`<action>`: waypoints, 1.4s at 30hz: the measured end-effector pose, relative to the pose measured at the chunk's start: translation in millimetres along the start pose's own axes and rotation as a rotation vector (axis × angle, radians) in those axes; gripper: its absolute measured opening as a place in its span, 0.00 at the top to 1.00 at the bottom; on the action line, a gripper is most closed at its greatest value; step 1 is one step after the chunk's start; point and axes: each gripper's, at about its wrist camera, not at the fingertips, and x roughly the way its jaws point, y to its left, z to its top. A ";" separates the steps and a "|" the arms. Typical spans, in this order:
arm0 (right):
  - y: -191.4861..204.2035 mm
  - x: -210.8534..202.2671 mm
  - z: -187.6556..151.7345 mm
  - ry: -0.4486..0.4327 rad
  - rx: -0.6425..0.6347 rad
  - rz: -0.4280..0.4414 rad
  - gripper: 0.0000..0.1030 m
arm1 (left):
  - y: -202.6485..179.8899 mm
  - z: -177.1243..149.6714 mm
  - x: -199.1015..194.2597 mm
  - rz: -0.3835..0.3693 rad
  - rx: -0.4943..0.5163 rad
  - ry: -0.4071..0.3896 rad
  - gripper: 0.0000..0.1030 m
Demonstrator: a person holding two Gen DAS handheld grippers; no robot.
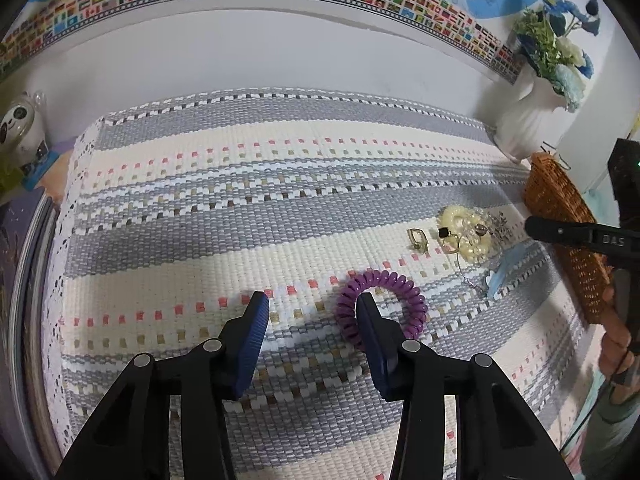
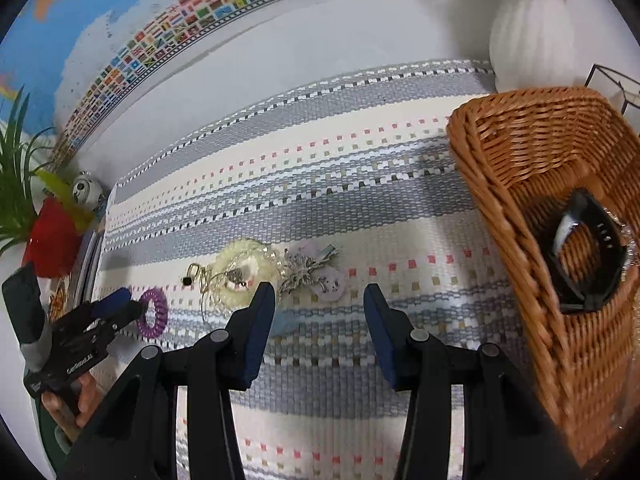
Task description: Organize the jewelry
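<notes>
A purple spiral hair tie (image 1: 396, 282) lies on the striped woven mat (image 1: 240, 184). My left gripper (image 1: 313, 306) is low over it and open: the right finger sits inside the ring, the left finger stands outside, and no pad presses on the coil. Beyond it lie a gold earring (image 1: 418, 239), a cream spiral tie (image 1: 452, 216) tangled with a chain, and a blue clip (image 1: 500, 276). My right gripper (image 2: 319, 300) is open and holds nothing, just short of the cream tie (image 2: 236, 256) and a silver brooch (image 2: 300, 274).
A wicker basket (image 2: 480, 184) stands at the mat's right end with a black watch (image 2: 592, 264) inside. Behind it is a white vase (image 2: 532, 28). A red plant pot (image 2: 52, 236) and a panda figure (image 1: 24, 128) stand off the mat's left end, against the wall.
</notes>
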 end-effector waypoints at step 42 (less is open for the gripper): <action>30.5 40.1 5.4 -0.019 -0.184 -0.269 0.54 | -23.7 -3.6 7.2 0.112 0.088 -0.006 0.49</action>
